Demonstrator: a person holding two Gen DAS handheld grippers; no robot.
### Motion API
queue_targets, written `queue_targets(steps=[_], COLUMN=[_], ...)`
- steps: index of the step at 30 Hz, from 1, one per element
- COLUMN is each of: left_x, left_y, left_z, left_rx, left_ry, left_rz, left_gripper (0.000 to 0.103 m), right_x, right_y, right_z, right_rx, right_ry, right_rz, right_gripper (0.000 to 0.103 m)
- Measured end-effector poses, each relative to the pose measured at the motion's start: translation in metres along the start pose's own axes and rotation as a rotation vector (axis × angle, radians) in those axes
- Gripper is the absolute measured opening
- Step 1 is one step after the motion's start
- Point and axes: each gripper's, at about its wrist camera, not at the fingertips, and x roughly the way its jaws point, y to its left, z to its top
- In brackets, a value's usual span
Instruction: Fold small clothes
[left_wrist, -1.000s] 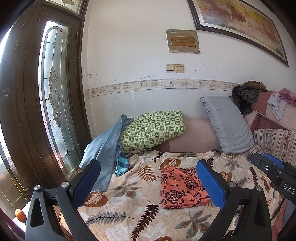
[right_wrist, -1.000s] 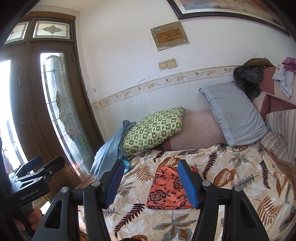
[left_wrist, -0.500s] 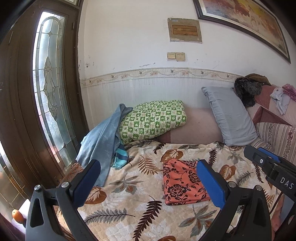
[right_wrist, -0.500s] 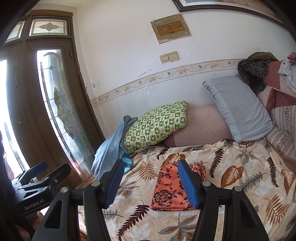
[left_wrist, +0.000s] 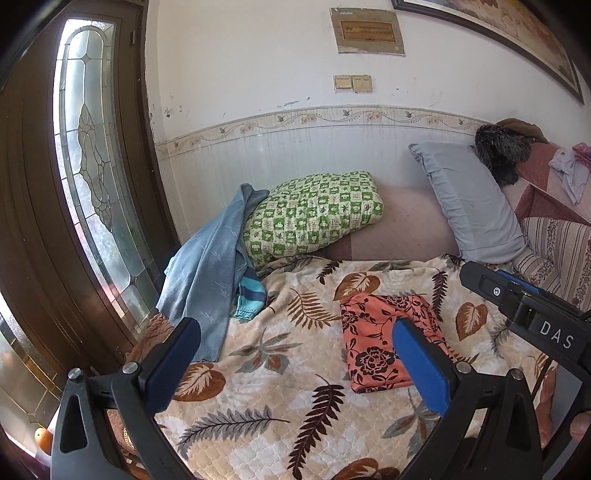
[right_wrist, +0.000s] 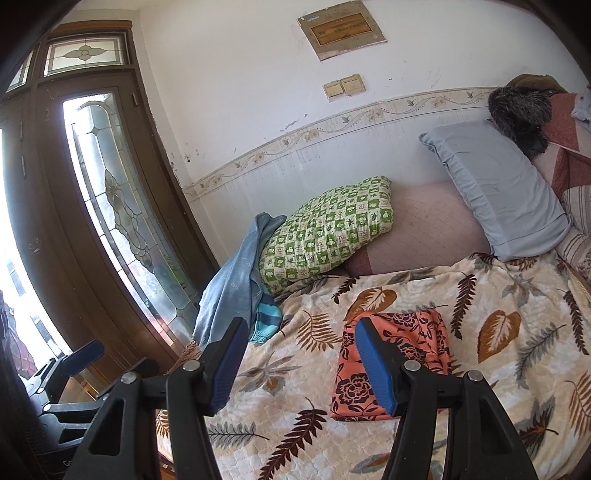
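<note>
A folded orange cloth with dark flowers (left_wrist: 373, 343) lies flat on the leaf-patterned blanket (left_wrist: 280, 376); it also shows in the right wrist view (right_wrist: 395, 354). My left gripper (left_wrist: 295, 365) is open and empty, held back above the blanket's near part, its right finger in front of the cloth. My right gripper (right_wrist: 299, 365) is open and empty, also back from the cloth. A light blue garment (left_wrist: 210, 280) hangs at the bed's left, with a striped teal piece (left_wrist: 249, 299) under it.
A green checked pillow (left_wrist: 314, 214) and a grey pillow (left_wrist: 469, 206) lean on the back wall. A wooden glazed door (left_wrist: 85, 184) stands left. A couch arm with clothes (left_wrist: 554, 184) is at the right. The other gripper (left_wrist: 532, 314) shows at right.
Both grippers have drifted a little closer and lower toward the bed, so the folded cloth sits larger in view. Both stay open and empty.
</note>
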Motion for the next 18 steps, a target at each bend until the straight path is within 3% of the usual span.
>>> queue_targets(steps=[18], left_x=[0.013], left_y=[-0.013], left_z=[0.011], left_rx=[-0.064], left_ry=[0.001], left_rz=[0.002], left_gripper=[0.103], right_x=[-0.001], right_y=[-0.016], right_z=[0.011], right_rx=[-0.064], right_ry=[-0.014], right_rz=[-0.040], right_gripper=[0.064])
